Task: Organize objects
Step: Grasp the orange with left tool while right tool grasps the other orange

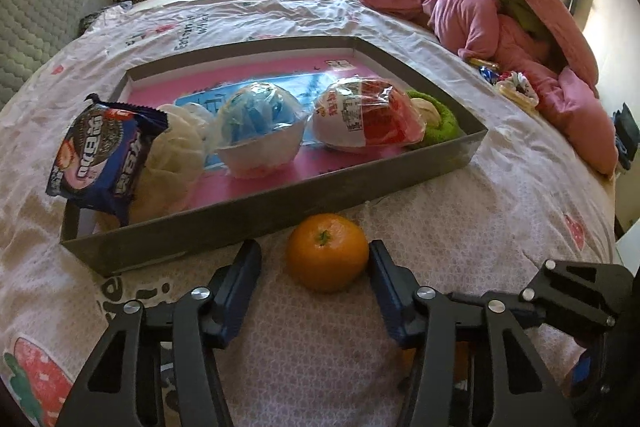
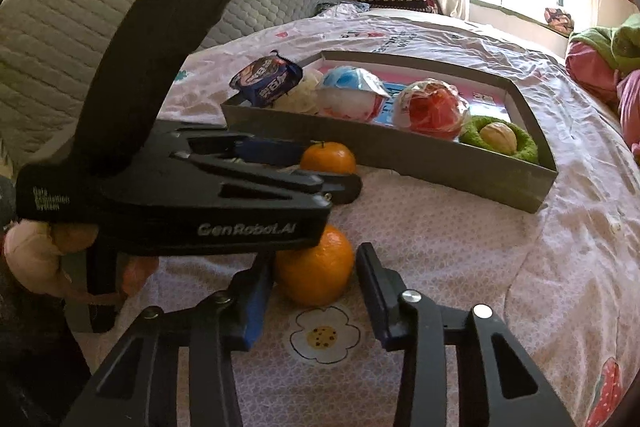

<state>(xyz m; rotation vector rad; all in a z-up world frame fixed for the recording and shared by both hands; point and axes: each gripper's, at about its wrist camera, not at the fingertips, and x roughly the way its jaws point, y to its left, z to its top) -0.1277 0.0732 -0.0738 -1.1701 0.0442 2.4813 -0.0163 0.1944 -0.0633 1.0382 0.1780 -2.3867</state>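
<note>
Two oranges lie on the bedspread in front of a grey cardboard tray (image 1: 280, 215). The far orange (image 1: 327, 251) sits between the fingers of my left gripper (image 1: 314, 255). The right finger touches the fruit and a gap shows at the left finger, so the jaws are open. In the right wrist view the near orange (image 2: 316, 271) lies between the fingers of my right gripper (image 2: 315, 259). The left finger is against it and the right finger stands just clear of it. The left gripper (image 2: 320, 169) also appears there around the far orange (image 2: 328, 157), held by a hand (image 2: 36, 259).
The tray holds a blue cookie pack (image 1: 100, 155), a cream puff (image 1: 176, 155), a blue wrapped bowl (image 1: 260, 127), a red wrapped ball (image 1: 368, 115) and a green ring (image 2: 500, 143) with a walnut. Pink and green bedding (image 1: 500, 7) is piled at right, with a grey headboard (image 2: 60, 39) at left.
</note>
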